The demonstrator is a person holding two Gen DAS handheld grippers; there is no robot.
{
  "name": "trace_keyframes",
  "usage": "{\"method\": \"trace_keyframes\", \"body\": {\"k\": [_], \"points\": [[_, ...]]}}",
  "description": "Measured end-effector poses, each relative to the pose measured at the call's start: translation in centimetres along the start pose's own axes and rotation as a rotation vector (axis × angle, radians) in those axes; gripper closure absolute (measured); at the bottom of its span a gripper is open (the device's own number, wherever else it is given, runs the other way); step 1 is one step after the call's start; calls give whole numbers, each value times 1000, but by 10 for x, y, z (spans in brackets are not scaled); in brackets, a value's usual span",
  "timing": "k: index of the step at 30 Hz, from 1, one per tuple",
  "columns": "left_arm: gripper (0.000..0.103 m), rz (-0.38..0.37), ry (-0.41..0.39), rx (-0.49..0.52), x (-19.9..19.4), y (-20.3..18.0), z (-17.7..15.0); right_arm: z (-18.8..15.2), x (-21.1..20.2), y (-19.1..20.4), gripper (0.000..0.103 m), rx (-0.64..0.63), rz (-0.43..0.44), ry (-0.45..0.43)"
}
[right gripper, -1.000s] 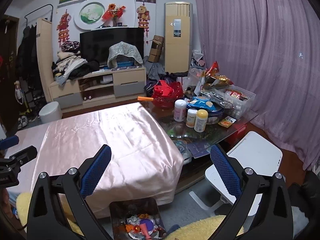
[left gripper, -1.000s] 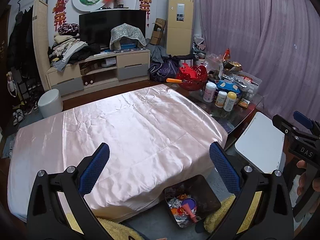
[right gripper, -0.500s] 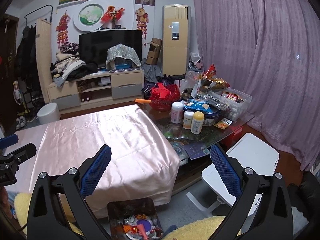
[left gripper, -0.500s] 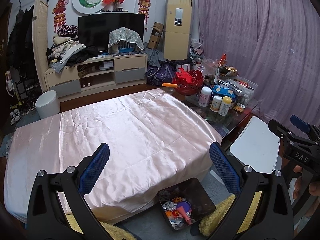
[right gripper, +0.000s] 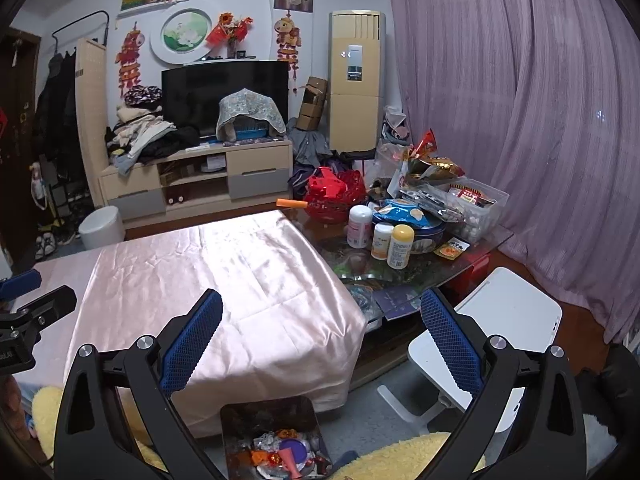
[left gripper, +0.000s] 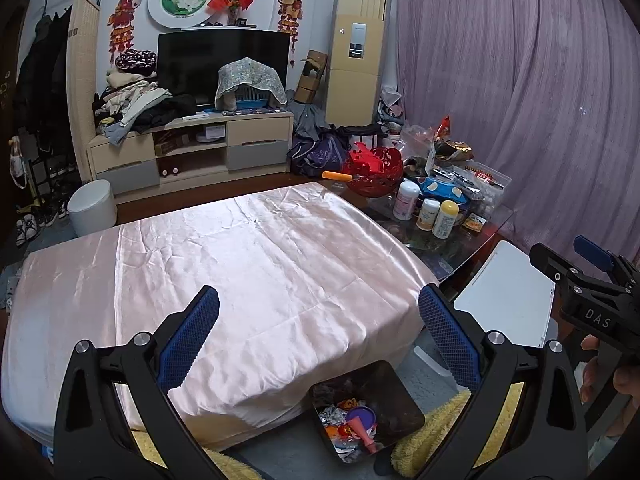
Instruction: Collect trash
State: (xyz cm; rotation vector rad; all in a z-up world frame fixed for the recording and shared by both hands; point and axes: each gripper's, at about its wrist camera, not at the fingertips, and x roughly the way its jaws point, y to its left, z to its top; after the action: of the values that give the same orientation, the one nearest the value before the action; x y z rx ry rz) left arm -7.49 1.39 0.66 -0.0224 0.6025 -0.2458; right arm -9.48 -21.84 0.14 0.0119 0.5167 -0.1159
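Note:
A dark square trash bin [left gripper: 366, 408] stands on the floor at the near edge of the table and holds colourful wrappers and scraps; it also shows in the right wrist view [right gripper: 276, 436]. The table is covered with a pink satin cloth [left gripper: 240, 264], also in the right wrist view [right gripper: 224, 280]. My left gripper [left gripper: 318, 320] is open and empty, held above the cloth's near edge. My right gripper [right gripper: 320, 328] is open and empty, above the cloth's right corner. The right gripper also shows at the right edge of the left wrist view [left gripper: 588, 276].
A glass table [right gripper: 420, 272] to the right carries bottles [right gripper: 402, 246], snack bags, a red basket [right gripper: 334, 194] and a clear box. A white stool [right gripper: 496, 320] stands beside it. A TV cabinet [left gripper: 192, 152] and a white round bin [left gripper: 92, 208] are at the back.
Both grippers have drawn back and tilted up a little; more of the room's far wall shows. Both stay open and empty.

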Motion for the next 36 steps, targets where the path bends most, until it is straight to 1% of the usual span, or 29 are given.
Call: {"method": "trace_keyframes", "body": {"k": [36], "points": [[8,2,-5,-11,-3,1,0,1,3,1,3,3,1,6]]}}
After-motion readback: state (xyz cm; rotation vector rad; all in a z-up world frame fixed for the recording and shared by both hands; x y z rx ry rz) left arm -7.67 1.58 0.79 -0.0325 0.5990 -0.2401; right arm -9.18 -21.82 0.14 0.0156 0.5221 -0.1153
